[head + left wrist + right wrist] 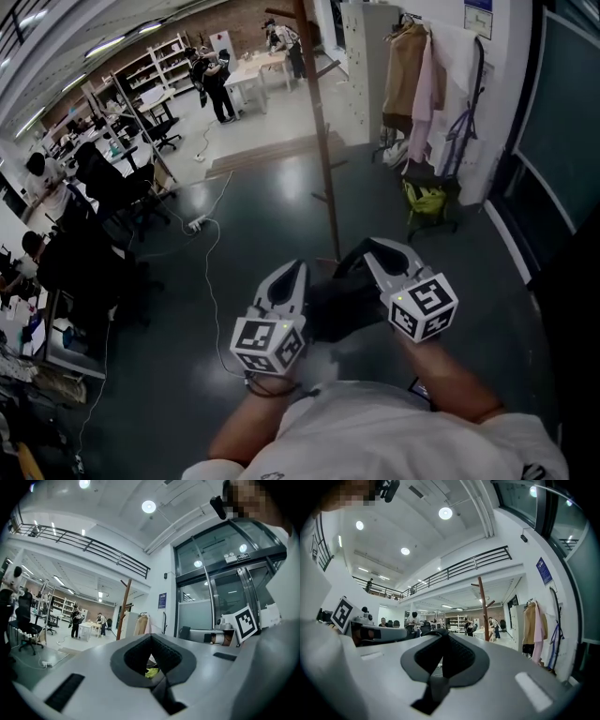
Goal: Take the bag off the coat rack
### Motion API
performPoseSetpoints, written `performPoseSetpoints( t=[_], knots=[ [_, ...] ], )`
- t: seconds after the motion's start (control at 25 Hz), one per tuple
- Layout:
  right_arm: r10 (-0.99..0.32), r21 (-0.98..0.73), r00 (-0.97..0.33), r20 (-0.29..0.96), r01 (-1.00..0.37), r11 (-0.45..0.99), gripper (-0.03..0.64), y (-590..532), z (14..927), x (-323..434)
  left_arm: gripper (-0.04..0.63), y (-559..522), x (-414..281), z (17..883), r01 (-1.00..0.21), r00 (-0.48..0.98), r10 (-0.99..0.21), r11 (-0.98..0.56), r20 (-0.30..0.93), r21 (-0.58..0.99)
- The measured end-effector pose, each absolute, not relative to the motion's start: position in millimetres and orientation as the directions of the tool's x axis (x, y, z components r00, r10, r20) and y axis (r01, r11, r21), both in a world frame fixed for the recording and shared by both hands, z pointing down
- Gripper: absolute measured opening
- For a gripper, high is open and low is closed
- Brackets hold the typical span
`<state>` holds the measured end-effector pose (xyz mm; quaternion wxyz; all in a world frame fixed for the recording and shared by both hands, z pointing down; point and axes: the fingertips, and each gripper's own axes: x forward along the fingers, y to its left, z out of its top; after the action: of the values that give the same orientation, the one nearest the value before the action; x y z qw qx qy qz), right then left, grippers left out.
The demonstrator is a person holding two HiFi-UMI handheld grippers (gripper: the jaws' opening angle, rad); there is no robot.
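A tall bare wooden coat rack (319, 131) stands on the dark floor ahead of me. To its right, a wall rack carries a tan coat (405, 66), a pink garment and a hanging item with blue-purple straps (461, 127). Below them sits a yellow-green bag (425, 199), which also shows through the left jaws (151, 672). My left gripper (292, 274) and right gripper (367, 251) are held side by side, level, well short of both racks. Each has its tips touching and nothing between them. The wooden rack (484, 606) and coats (533, 625) lie ahead on the right.
Black office chairs (112, 187), desks and seated people fill the left side. A white cable and power strip (197, 223) lie on the floor. More people stand at a white table (246, 80) far back. A dark glass wall (553, 141) closes the right.
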<state>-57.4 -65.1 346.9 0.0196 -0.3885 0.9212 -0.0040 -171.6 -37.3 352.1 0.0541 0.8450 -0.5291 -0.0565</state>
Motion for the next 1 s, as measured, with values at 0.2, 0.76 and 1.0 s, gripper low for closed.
performPoseSetpoints(
  t=[0.2,0.76,1.0],
  knots=[
    [-0.718,-0.020,-0.696,-0.027,-0.717,0.697,0.026,-27.9,358.4,-18.9,0.006,-0.1,-133.2,369.7,-0.892,0.424,-0.905,-0.423,-0.026,0.159],
    [-0.717,-0.046,-0.697,-0.008,-0.716,0.697,0.026,76.3,369.7,39.9,0.006,91.2,-73.1,374.4,-0.893,0.420,-0.907,-0.417,-0.020,0.171],
    [-0.720,-0.052,-0.693,-0.018,-0.719,0.693,0.025,103.1,369.5,46.6,0.006,114.0,-59.7,372.0,-0.884,0.440,-0.898,-0.438,-0.028,0.161]
  ],
)
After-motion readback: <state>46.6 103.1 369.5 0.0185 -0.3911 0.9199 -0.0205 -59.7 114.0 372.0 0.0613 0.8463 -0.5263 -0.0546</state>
